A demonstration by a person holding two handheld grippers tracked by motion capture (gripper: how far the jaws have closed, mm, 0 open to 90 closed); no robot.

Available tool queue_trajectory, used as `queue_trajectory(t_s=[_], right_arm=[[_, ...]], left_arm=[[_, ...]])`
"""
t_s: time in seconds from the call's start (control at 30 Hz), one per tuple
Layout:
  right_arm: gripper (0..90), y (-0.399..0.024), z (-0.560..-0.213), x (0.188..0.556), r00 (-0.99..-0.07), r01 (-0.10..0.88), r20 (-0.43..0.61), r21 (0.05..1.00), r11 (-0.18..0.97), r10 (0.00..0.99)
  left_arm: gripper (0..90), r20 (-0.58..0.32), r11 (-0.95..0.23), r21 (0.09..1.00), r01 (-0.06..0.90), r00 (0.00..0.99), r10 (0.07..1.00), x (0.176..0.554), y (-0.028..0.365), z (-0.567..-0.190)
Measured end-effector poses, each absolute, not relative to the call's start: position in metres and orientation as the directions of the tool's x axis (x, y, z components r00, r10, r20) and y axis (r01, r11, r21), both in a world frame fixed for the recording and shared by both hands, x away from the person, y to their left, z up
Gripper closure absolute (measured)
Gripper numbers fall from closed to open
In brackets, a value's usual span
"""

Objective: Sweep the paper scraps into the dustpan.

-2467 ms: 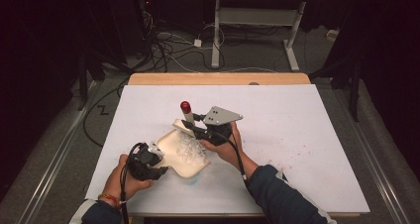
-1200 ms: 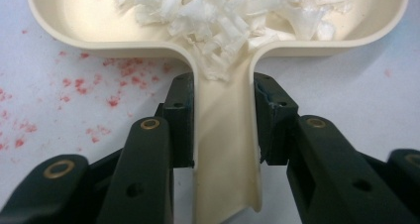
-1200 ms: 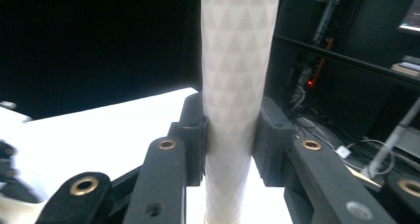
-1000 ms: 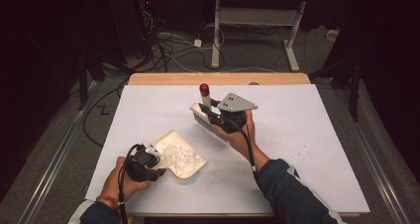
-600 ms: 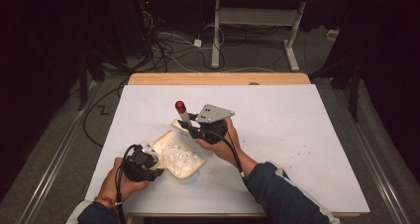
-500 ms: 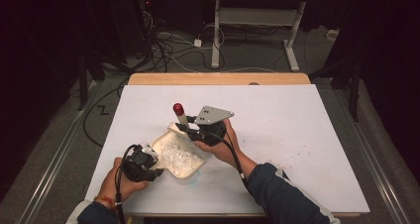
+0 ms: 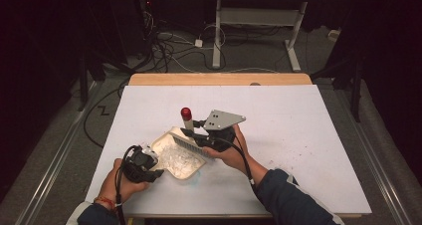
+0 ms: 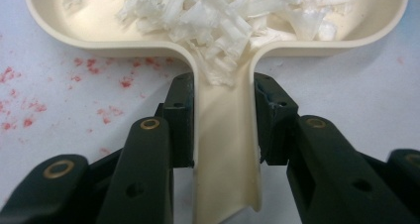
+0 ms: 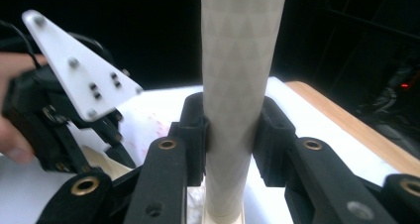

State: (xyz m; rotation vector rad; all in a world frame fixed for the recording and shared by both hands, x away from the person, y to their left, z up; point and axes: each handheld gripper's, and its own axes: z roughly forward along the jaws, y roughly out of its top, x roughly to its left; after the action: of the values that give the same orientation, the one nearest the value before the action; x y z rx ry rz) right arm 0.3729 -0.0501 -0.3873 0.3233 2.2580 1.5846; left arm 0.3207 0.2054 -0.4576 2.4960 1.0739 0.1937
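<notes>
Your left tool (image 8: 223, 135) clamps the light, stiff dustpan (image 7: 180, 158) by its handle on the desk (image 7: 298, 125); your right tool (image 9: 230, 135) pinches the brush (image 7: 191, 135) handle. Keep both grips low.

- The dustpan (image 7: 185, 161) is cream plastic with a raised rim and a channel-shaped handle (image 8: 225, 149). It lies flat on the white table, its handle toward the near left edge and its open mouth toward the brush.
- White paper shreds (image 8: 223, 13) lie heaped in the pan's tray, and some spill into the top of the handle channel.
- The brush (image 7: 193, 141) has a pale, patterned handle (image 9: 237, 85) ending in a red cap (image 7: 186, 113). It stands nearly upright, with its row of bristles down at the far rim of the dustpan.
</notes>
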Motion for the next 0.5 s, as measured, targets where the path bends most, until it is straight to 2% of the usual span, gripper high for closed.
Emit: queue_trajectory(t_s=[0.5], right_arm=[[70.6, -0.077, -0.373, 0.379, -0.873, 0.006, -0.138, 0.956, 0.294, 0.468]], left_arm=[[63.3, -0.031, -0.616, 0.426, 0.663, 0.691, 0.722, 0.320, 0.205, -0.459]])
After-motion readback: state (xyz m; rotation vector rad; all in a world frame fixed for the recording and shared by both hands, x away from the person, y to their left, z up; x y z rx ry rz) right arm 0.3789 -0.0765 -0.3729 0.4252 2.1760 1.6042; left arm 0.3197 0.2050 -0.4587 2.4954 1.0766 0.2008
